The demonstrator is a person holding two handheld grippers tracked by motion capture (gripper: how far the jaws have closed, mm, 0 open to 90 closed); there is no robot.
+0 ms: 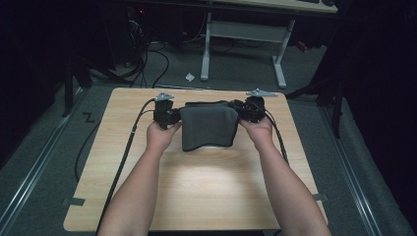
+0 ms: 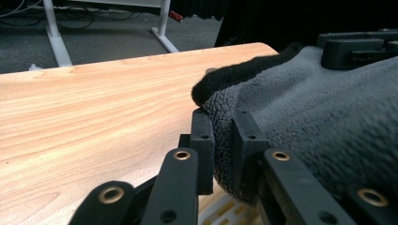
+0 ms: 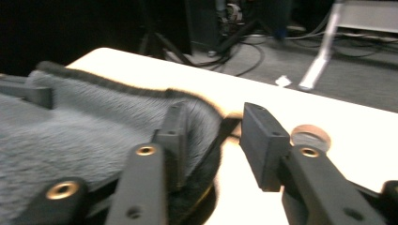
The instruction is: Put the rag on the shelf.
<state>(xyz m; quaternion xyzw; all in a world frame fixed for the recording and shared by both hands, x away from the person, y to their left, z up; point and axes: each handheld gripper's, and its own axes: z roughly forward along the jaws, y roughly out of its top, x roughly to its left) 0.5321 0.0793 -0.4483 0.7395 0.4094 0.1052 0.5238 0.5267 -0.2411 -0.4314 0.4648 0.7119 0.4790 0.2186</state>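
The grey fleece cloth (image 1: pixel 208 125) lies folded on the far half of the wooden table (image 1: pixel 196 191), stretched between the two grippers, and it hides whatever sits beneath it — a pale rim pokes out at its near edge, too little to name. In the left gripper view the left gripper (image 2: pixel 224 129) is pinching the cloth's corner, both jaws pressed into the pile, while a slatted pale thing under the jaws is cut off by the bottom edge. The right gripper (image 3: pixel 220 133) has its jaws spread: one lies against the cloth's edge, the other stands clear over bare tabletop, and that picture is blurred, so the weave is hard to read. Just beyond the free jaw sits a small round disc (image 3: pixel 310 136) — unclear what it is. From above, both hands (image 1: pixel 160 135) cover much of the gripper bodies. Past the table, white desk legs (image 1: pixel 205 49), tangled cables and a white scrap (image 1: pixel 190 76) on the grey floor, with the room's edges lost in darkness
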